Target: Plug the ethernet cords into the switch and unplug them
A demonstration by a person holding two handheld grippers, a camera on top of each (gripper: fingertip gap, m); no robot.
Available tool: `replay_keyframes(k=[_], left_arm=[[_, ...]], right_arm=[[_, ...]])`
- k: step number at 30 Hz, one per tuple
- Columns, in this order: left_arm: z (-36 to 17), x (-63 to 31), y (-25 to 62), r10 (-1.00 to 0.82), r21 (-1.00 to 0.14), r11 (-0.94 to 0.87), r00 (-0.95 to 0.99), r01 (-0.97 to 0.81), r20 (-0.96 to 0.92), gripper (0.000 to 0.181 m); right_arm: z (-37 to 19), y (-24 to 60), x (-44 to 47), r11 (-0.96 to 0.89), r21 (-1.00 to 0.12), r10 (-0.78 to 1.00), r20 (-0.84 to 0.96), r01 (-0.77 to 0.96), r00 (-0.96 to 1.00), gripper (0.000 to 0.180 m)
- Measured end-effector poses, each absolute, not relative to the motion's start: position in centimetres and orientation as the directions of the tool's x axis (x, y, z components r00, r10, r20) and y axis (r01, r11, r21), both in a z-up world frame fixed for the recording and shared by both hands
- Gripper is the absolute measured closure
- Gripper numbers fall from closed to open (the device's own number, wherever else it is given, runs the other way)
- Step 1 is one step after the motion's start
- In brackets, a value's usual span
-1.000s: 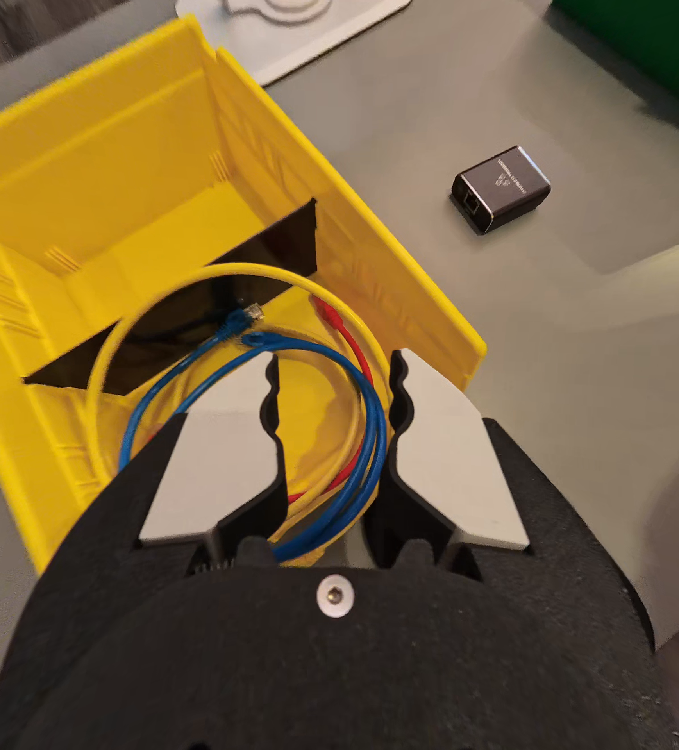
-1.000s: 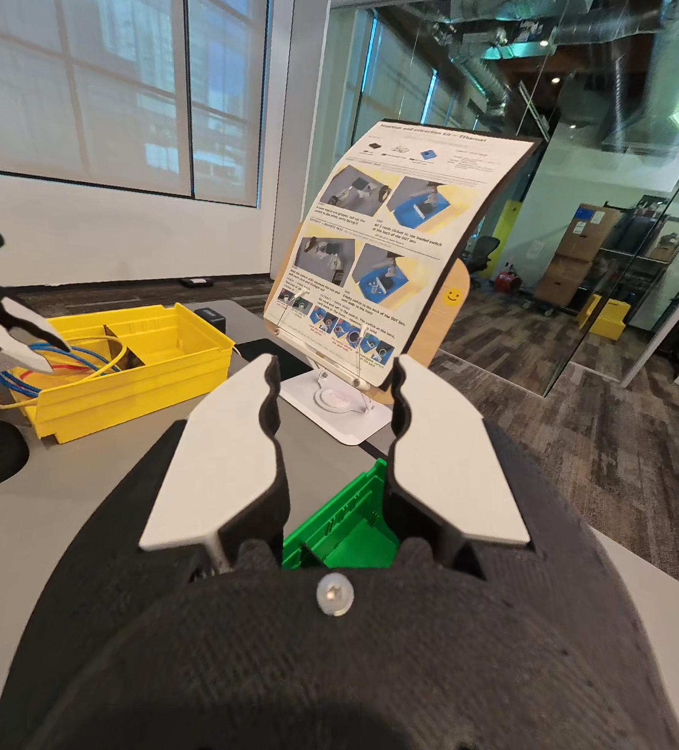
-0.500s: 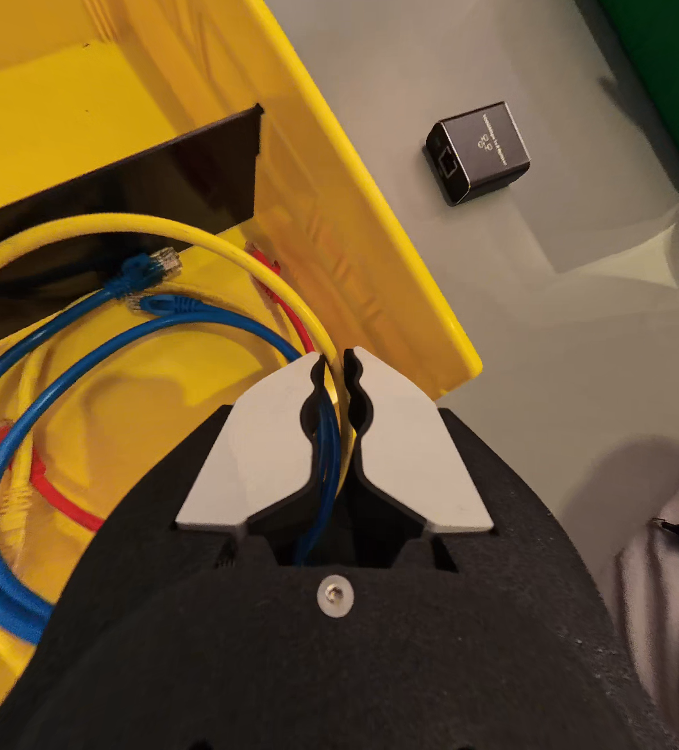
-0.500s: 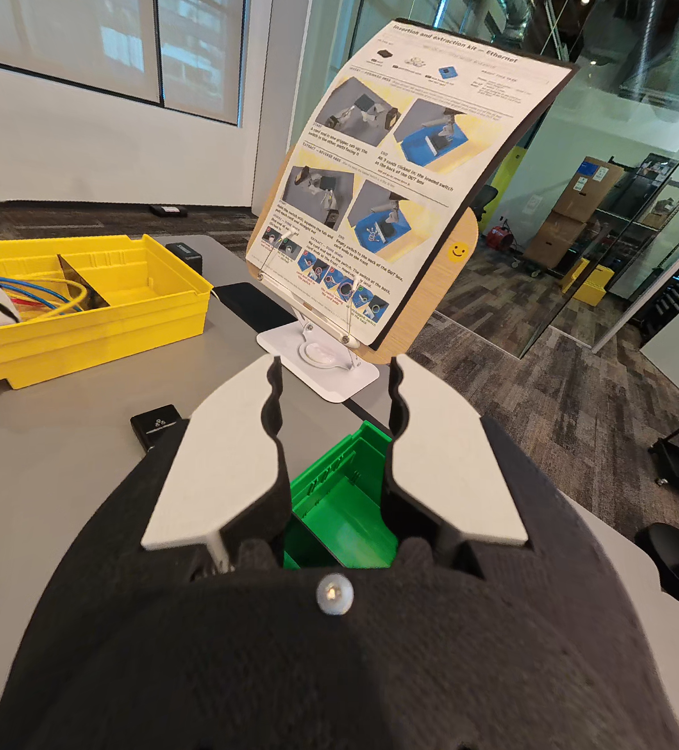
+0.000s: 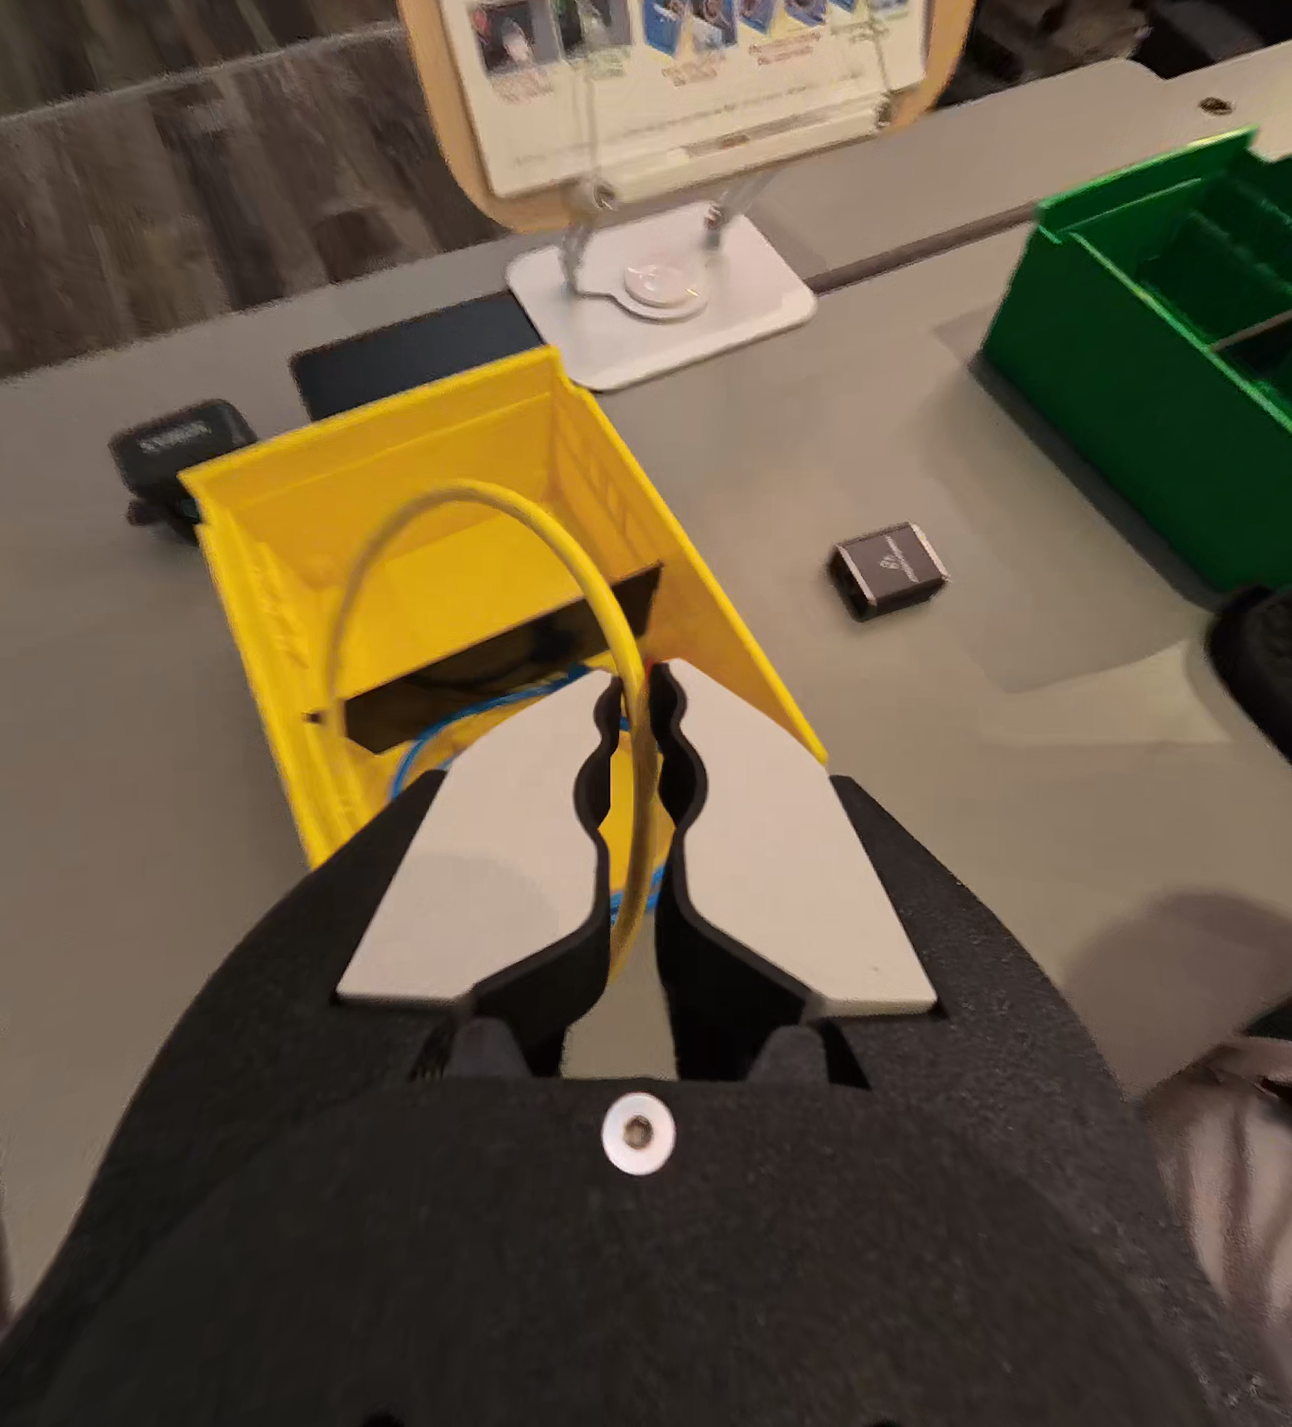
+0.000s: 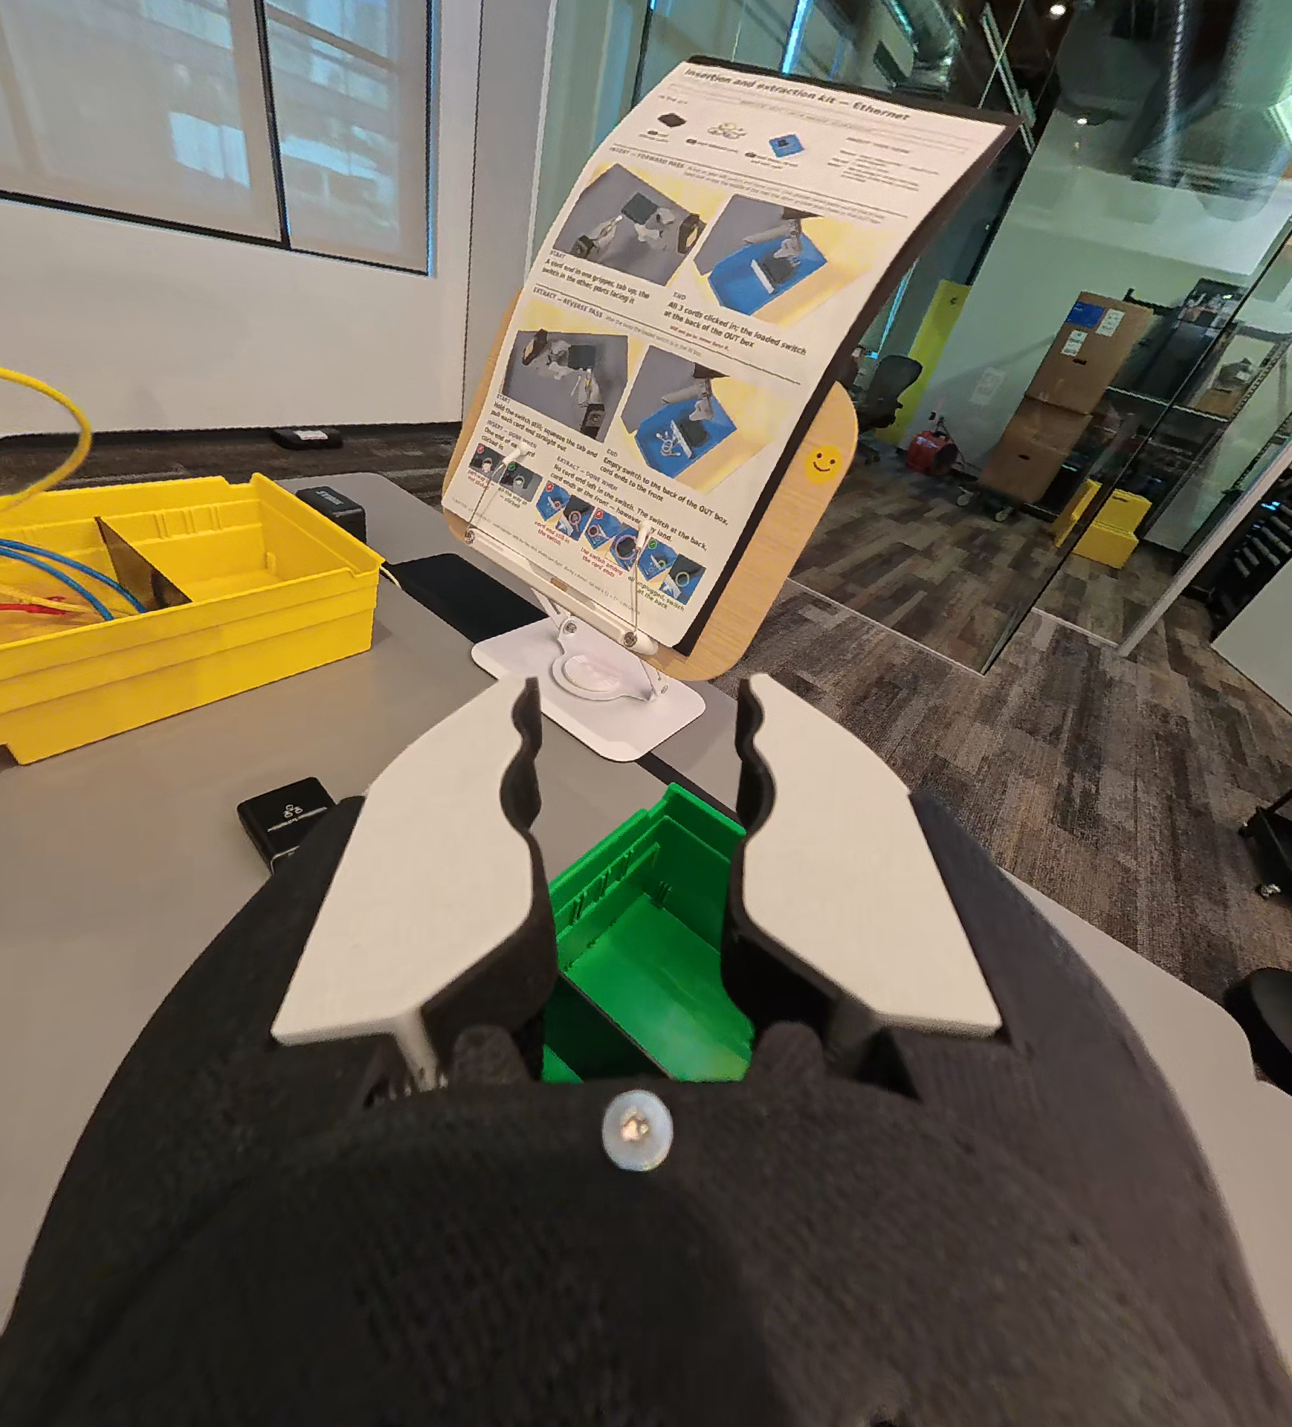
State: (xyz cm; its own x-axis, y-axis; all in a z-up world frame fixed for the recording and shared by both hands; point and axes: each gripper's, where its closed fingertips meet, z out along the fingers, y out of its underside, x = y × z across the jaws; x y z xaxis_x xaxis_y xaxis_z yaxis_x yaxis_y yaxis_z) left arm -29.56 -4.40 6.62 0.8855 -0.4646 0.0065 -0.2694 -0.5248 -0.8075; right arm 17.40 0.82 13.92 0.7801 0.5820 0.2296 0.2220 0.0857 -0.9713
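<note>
Grey matte table (image 5: 898,432), smooth, carrying a yellow bin (image 5: 473,571) with a black divider (image 5: 504,656), a green bin (image 5: 1183,401) to its right, a small black switch (image 5: 888,570) lying between the two, apart from both. White-based stand (image 5: 666,301) at the far edge, holding a printed instruction sheet (image 6: 705,340) on a wooden backing. Room beyond: patterned carpet (image 6: 1014,695), white wall with windows, glass partitions, stacked cardboard boxes (image 6: 1068,401) behind the glass.

Left wrist view: left hand-held gripper (image 5: 634,679) raised above the bin's near end, fingers nearly together, pinching the yellow ethernet cord (image 5: 473,494); loop of the cord arching up over the bin; blue cord (image 5: 473,714) partly visible beneath. Dark flat slab (image 5: 411,363) and small black device (image 5: 179,448) behind the bin. Strip of grey fabric at lower right. Image somewhat blurred.

Right wrist view only: right hand-held gripper (image 6: 635,699) spread wide, holding nothing, hovering over the green bin (image 6: 643,927); switch (image 6: 288,811) just left of its fingers, on the table. Yellow bin (image 6: 164,641) seen side-on, containing the blue cord (image 6: 33,564), a red cord (image 6: 2,614) and a yellow plug end; arc of the lifted yellow cord (image 6: 48,394) rising above it at the left edge.
</note>
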Motion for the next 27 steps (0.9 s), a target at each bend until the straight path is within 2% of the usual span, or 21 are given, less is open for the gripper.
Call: replay_keyframes(k=[5,8,10,15,20,27], left_arm=[[8.9,-32.3,-3.2,-0.336,-0.836,-0.495,0.939,-0.239,-0.07,0.175],[12.5,-31.0,-3.5,-0.372,-0.905,-0.382,0.928,-0.188,-0.036,0.175],[14.9,-30.5,-3.7,-0.362,-0.924,-0.312,0.927,-0.221,-0.1,0.175],[19.0,-31.0,-2.6,-0.277,-0.9,-0.266,0.922,-0.345,-0.271,0.175],[22.8,-33.4,-2.3,-0.199,-0.89,-0.267,0.925,-0.37,-0.325,0.175],[29.0,-33.5,-2.9,-0.187,-0.862,-0.21,0.884,-0.462,-0.428,0.175]], right_arm=[[14.0,0.5,18.1,0.085,-0.976,0.583,0.212,0.2,0.784,0.13],[14.0,0.6,18.2,0.085,-0.977,0.581,0.208,0.195,0.787,0.13],[14.0,0.6,18.2,0.086,-0.977,0.584,0.206,0.193,0.785,0.131],[13.7,0.7,17.8,0.079,-0.975,0.587,0.214,0.208,0.781,0.131],[13.4,1.0,17.5,0.07,-0.971,0.589,0.224,0.227,0.777,0.13],[13.2,1.3,17.1,0.062,-0.969,0.591,0.229,0.239,0.773,0.131]])
